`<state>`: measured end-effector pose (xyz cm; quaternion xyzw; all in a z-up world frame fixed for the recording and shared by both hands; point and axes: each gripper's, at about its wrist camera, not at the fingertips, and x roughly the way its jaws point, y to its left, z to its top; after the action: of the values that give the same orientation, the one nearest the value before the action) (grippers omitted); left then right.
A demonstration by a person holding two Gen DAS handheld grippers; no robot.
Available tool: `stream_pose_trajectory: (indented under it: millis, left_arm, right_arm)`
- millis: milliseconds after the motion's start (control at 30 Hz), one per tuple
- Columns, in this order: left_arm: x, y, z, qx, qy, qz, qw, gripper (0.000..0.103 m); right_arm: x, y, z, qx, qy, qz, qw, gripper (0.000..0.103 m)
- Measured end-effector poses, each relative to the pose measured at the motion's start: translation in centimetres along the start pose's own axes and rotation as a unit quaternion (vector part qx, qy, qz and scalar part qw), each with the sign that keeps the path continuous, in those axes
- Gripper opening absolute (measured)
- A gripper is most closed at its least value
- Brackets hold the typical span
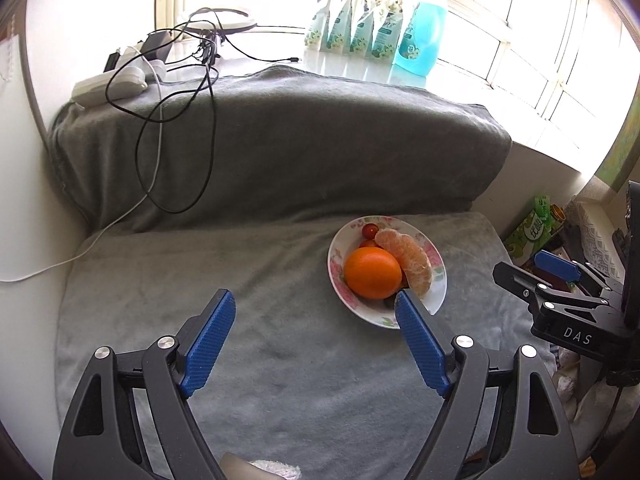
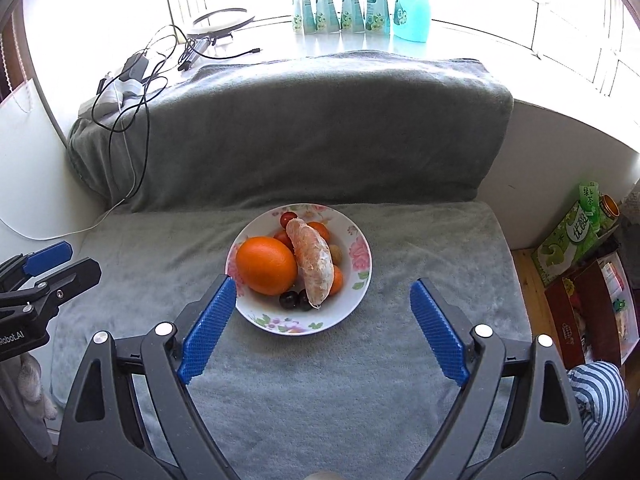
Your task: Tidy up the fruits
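Observation:
A floral bowl (image 2: 352, 304) sits on the grey blanket. It holds an orange (image 2: 266, 265), a peeled citrus piece (image 2: 312, 266), a cherry tomato (image 2: 288, 218), small orange fruits and dark grapes (image 2: 289, 300). The bowl also shows in the left wrist view (image 1: 438, 292) with the orange (image 1: 372, 273) and the peeled piece (image 1: 410, 260). My left gripper (image 1: 314, 300) is open and empty, left of the bowl. My right gripper (image 2: 320, 284) is open and empty, just in front of the bowl. Each gripper shows at the edge of the other's view.
A blanket-covered bolster (image 2: 300, 128) rises behind the bowl. Cables (image 1: 176, 128) and a power strip (image 1: 108, 86) lie at the back left. Detergent pouches and a blue bottle (image 1: 422, 36) stand on the windowsill. Boxes and packages (image 2: 576, 240) crowd the floor at right.

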<state>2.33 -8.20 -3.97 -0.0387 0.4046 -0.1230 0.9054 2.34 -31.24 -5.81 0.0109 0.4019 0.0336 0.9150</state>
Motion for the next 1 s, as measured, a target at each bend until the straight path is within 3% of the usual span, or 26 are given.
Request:
stream_pose_trajectory:
  millis: [1000]
  left_arm:
    - [0.43, -0.19, 0.02, 0.004, 0.005, 0.01, 0.9999, 0.082]
  right_arm:
    - [0.24, -0.23, -0.05, 0.002, 0.002, 0.001, 1.0, 0.091]
